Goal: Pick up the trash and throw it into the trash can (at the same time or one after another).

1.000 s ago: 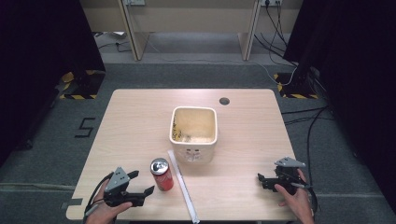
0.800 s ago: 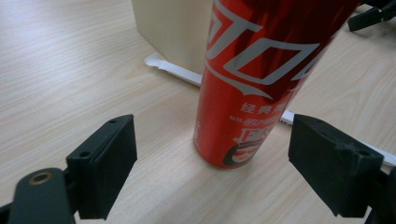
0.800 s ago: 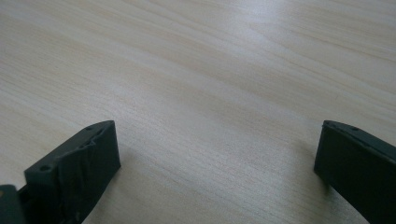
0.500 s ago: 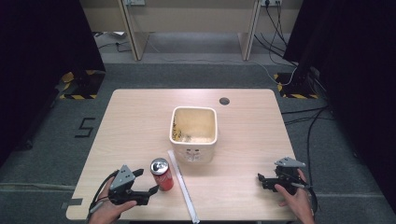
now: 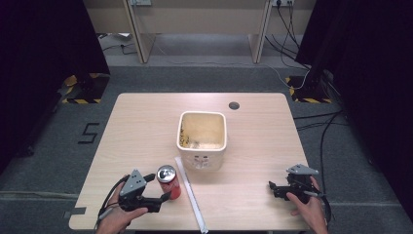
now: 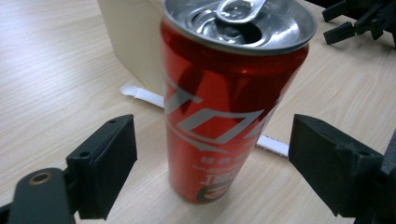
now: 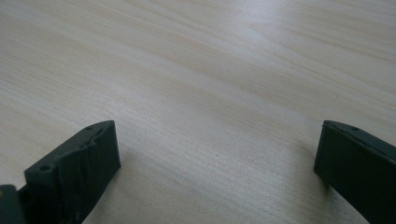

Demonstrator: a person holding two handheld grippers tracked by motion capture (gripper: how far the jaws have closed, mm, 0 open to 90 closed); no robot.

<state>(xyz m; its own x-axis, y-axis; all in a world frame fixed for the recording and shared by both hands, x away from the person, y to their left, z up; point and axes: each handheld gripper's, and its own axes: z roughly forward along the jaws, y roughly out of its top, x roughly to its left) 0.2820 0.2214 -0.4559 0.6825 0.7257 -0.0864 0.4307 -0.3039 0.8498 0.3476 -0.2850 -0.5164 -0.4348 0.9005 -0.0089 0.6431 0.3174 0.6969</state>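
Observation:
A red drinks can (image 5: 168,181) with an opened silver top stands upright near the table's front edge, left of centre. My left gripper (image 5: 160,188) reaches it from the left. In the left gripper view the can (image 6: 224,107) stands between the two black jaws of the left gripper (image 6: 219,156), which is open, with a gap on each side. My right gripper (image 5: 273,187) rests low at the front right, pointing left. It is open over bare wood, and the right gripper view has the right gripper (image 7: 217,163) with nothing between its jaws.
A cream square bin (image 5: 201,159) stands mid-table just behind the can, with small bits inside. A long white paper-wrapped strip (image 5: 191,196) lies right of the can, running to the front edge. A round cable hole (image 5: 234,105) is at the back.
My left gripper has moved right toward the can, so its jaws now stand on either side of it. The right gripper and the can have stayed put.

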